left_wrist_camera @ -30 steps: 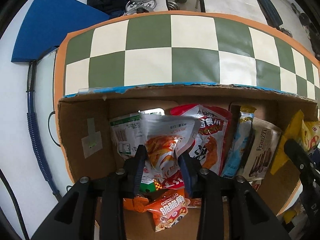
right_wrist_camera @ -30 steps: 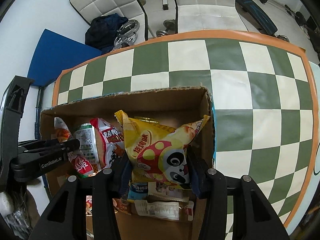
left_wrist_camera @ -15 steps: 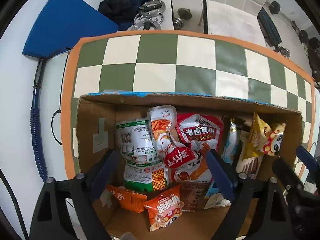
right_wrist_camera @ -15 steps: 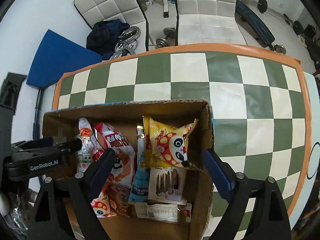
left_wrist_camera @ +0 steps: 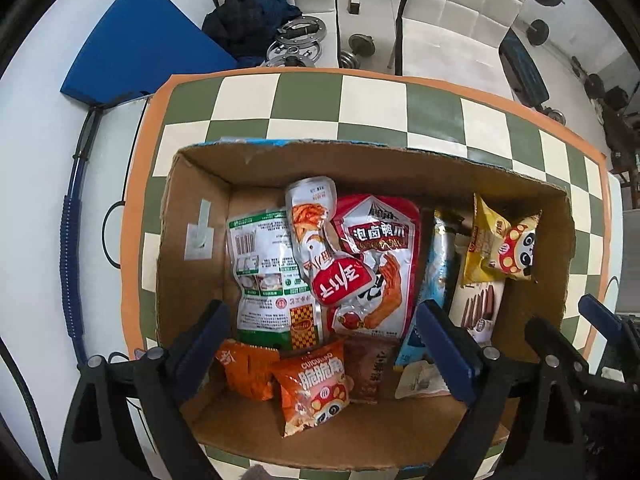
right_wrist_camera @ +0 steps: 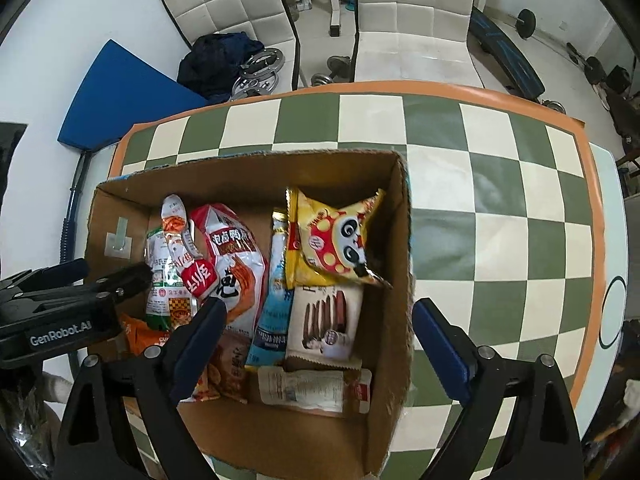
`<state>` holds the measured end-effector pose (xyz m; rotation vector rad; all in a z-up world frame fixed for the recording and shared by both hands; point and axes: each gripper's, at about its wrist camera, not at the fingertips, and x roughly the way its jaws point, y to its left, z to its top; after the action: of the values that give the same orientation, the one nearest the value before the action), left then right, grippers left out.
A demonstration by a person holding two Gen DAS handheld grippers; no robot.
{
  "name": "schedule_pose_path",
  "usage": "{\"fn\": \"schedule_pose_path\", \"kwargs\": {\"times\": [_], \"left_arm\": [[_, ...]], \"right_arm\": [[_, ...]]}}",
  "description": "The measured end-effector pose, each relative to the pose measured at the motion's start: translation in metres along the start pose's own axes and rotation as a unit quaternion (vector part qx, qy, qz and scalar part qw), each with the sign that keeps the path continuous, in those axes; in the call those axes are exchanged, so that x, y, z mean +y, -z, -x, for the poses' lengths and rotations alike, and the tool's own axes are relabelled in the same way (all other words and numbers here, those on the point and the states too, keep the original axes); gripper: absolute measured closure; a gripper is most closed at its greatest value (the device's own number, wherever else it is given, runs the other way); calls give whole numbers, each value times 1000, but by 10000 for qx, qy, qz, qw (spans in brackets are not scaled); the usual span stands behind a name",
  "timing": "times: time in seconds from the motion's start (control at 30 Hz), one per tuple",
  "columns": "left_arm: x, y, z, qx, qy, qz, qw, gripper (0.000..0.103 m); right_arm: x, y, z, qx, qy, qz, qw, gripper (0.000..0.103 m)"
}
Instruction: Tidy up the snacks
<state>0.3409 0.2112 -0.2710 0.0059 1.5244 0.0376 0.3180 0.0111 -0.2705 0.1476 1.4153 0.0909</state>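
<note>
An open cardboard box [left_wrist_camera: 192, 248] on the checkered table holds several snack packets. My left gripper [left_wrist_camera: 322, 312] hangs open above its left half, over the red-and-white pouch [left_wrist_camera: 320, 240], which leans on a green-white packet [left_wrist_camera: 264, 272] and a red bag [left_wrist_camera: 380, 264]. An orange bag [left_wrist_camera: 316, 384] lies at the front. My right gripper [right_wrist_camera: 320, 308] is above the box's right half [right_wrist_camera: 400, 280], its jaws opening with nothing between them. The yellow panda bag [right_wrist_camera: 336, 240] rests below it on a wafer packet [right_wrist_camera: 324, 320], beside a blue packet [right_wrist_camera: 276, 300].
The green-and-cream checkered cloth [right_wrist_camera: 480, 200] with an orange border stretches right of the box. Beyond the table stand two white padded chairs [right_wrist_camera: 400, 20], with a blue mat [left_wrist_camera: 140, 52], dark clothing [left_wrist_camera: 248, 32] and weight plates [left_wrist_camera: 296, 40] on the floor.
Both grippers were shut on packets, the left on the red-and-white pouch, the right on the panda bag. They have let go, spread wide and risen; both packets now lie in the box.
</note>
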Motion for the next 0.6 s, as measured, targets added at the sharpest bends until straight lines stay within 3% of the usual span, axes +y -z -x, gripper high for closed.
{"fn": "schedule_pose_path", "kwargs": {"times": [0.3,0.6], "left_arm": [[-3,25,38,-490,113,69,9987,7],[-17,98,118,-1536,125,-41,9880,8]], "right_arm": [[-8,15,20,-137,-13,-2,9999,7],[-6,67,101,-778,-169,215,9966,6]]}}
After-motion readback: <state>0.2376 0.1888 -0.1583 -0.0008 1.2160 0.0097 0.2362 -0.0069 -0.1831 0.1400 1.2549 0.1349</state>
